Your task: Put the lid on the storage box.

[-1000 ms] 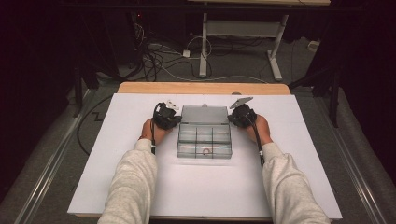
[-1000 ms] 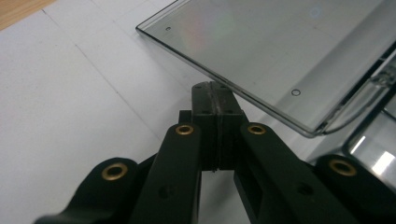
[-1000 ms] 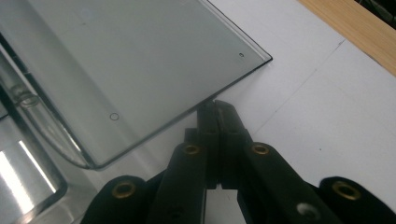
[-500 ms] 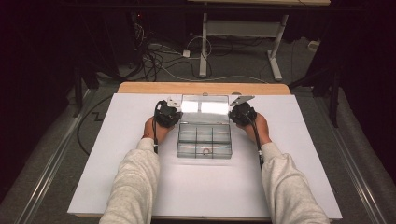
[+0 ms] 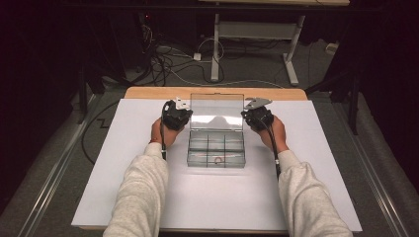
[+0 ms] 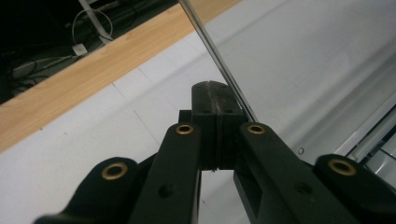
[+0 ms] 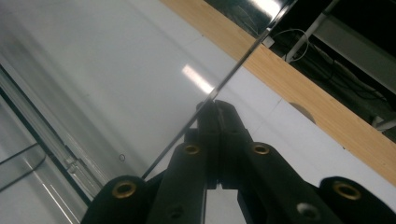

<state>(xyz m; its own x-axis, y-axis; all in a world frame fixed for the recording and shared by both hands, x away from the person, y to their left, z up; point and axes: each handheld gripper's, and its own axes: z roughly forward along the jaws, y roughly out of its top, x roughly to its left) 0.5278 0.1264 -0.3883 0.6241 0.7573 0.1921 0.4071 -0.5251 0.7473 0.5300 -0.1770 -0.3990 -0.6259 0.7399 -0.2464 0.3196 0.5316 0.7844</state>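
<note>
While the clear plastic box (image 5: 216,148) is sitting mid-desk on the white sheet (image 5: 123,163), its lid (image 5: 216,111) is standing raised at the far side, tilted back. The left gripper (image 5: 184,114) is sitting at the lid's left edge and the right gripper (image 5: 248,116) at its right edge. In the left gripper view the jaws are pressing together, nothing between the pads, lid edge (image 6: 219,65) running just beside the tip. The right gripper view is showing the same: jaws fully closed, holding nothing, the lid's edge (image 7: 233,67) touching or just beside the tip; cannot tell which. The box is divided into compartments; a small reddish ring (image 5: 218,159) is lying in a near one. Wooden desk edge (image 5: 148,92) is showing beyond the sheet.
</note>
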